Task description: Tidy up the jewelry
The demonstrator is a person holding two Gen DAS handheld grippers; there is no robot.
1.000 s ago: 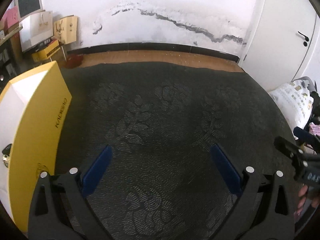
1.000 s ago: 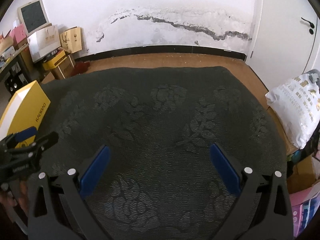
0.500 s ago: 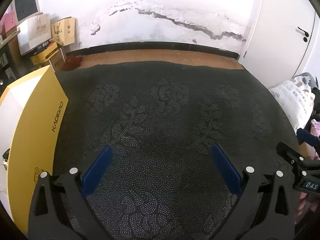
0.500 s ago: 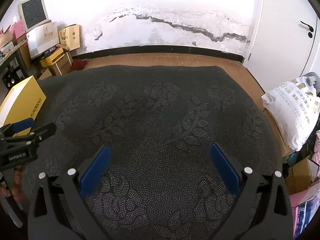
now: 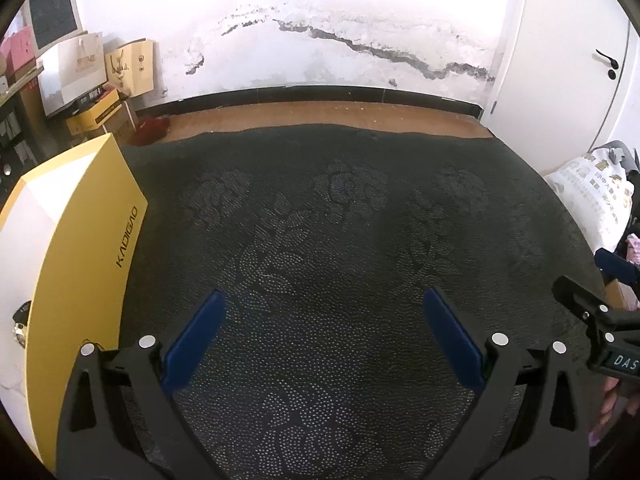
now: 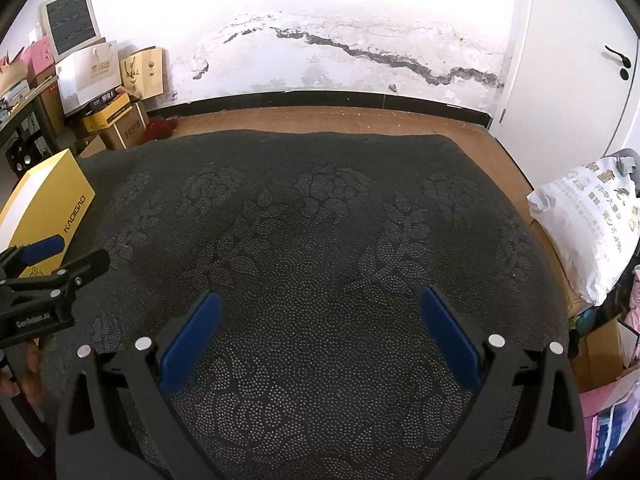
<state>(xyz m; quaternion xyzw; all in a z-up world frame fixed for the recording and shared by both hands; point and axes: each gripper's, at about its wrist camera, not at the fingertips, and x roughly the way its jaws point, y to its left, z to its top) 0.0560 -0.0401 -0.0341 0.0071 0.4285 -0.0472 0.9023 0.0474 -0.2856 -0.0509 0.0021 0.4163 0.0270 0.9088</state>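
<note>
A yellow box (image 5: pixel 80 256) with a white inside stands at the left edge of the dark patterned cloth (image 5: pixel 340 240). A small dark and gold piece of jewelry (image 5: pixel 20 322) lies inside it at the left edge of the view. My left gripper (image 5: pixel 324 332) is open and empty, above the cloth to the right of the box. My right gripper (image 6: pixel 320 328) is open and empty above the cloth's middle. The box also shows in the right wrist view (image 6: pixel 44 208), with the left gripper (image 6: pixel 48 260) in front of it.
A white printed bag (image 6: pixel 588 236) lies off the cloth's right edge. Cardboard boxes and paper bags (image 6: pixel 112 92) are stacked at the far left by the wall. A white door (image 6: pixel 580 48) is at the far right. A wooden floor strip (image 6: pixel 340 120) lies beyond the cloth.
Both grippers have pulled back and risen a little, so more of the far wall and floor shows. Both stay open and empty. The box has not moved.
</note>
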